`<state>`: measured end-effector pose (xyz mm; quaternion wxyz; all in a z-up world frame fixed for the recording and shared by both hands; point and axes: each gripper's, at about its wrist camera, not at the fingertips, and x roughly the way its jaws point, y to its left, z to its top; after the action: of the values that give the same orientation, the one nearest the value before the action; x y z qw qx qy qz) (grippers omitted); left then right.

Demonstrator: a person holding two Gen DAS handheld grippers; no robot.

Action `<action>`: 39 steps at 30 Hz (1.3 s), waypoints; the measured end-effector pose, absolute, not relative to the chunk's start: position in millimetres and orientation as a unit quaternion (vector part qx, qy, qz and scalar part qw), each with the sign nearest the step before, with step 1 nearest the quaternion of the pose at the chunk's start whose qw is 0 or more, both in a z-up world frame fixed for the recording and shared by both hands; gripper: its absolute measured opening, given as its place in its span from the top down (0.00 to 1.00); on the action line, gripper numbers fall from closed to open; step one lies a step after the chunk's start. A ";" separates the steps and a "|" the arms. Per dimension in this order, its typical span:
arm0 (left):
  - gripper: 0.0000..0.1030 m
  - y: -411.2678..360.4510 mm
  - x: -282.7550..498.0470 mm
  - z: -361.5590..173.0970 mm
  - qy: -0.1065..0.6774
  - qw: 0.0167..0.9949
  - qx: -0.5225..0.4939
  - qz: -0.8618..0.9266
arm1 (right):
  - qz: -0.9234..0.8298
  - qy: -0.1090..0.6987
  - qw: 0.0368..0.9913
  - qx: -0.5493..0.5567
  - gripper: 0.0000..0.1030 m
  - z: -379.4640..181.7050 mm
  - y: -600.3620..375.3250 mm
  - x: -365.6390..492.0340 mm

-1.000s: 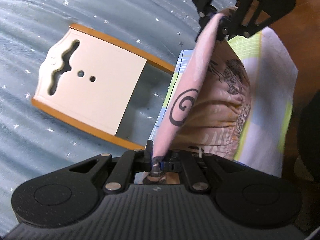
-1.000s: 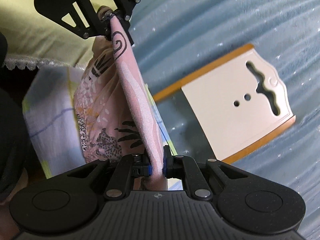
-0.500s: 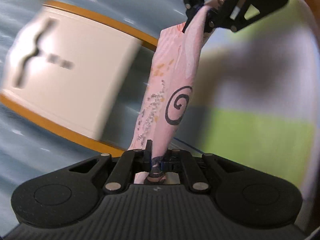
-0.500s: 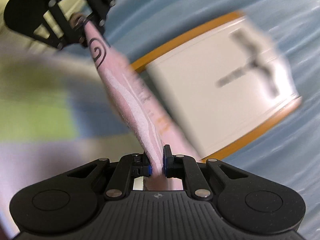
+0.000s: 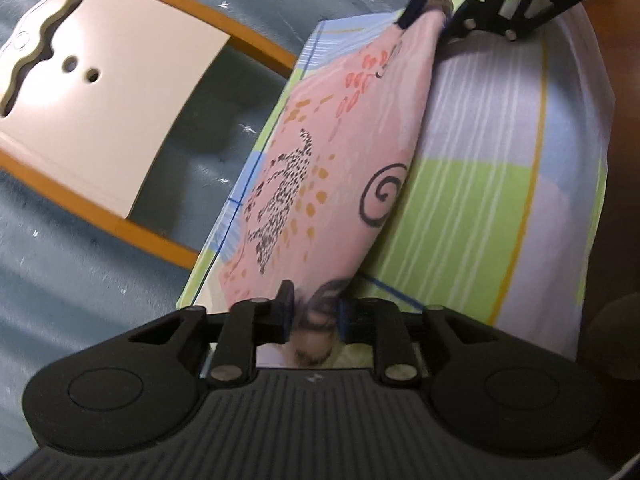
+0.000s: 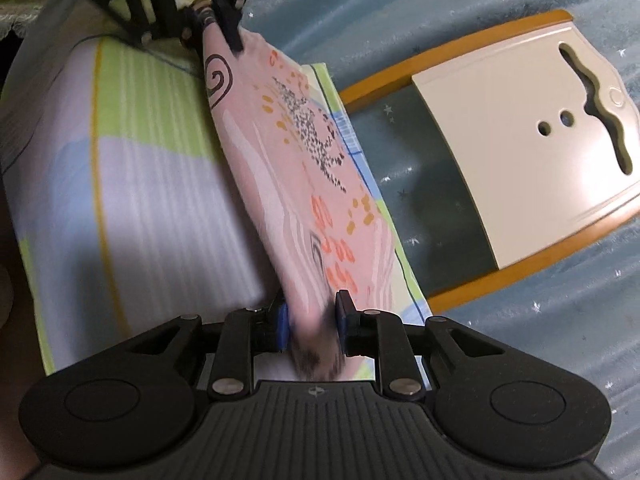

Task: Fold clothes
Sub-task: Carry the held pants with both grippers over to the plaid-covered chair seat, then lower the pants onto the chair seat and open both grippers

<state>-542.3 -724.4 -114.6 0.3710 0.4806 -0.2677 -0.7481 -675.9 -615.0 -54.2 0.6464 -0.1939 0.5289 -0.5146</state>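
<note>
A pink cloth with spots and a swirl is laid along the edge of a striped folded sheet. One end sits between the fingers of the left gripper, the other end between those of the right gripper. Both sets of fingers are being opened. A cream board is seen on the blue starry cover beside the sheet.

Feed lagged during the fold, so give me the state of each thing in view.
Pink patterned garment: folded lengthwise, lying on the striped cloth, ends between both grippers.
Left gripper: jaws opening, garment end between them.
Right gripper: jaws opening, garment end between them.
Green-and-lilac striped cloth: folded flat beneath.
Cream wooden board: flat, untouched.
</note>
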 end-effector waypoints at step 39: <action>0.95 -666.5 -525.4 -128.1 -0.296 0.382 0.467 -0.740 | -0.537 0.527 0.644 -0.136 0.85 -55.2 -585.7 -665.9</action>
<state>-525.4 -666.5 -128.1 0.3816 0.4674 -0.2961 -0.7404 -665.9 -585.7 -55.2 0.6442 -0.1364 0.5272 -0.5371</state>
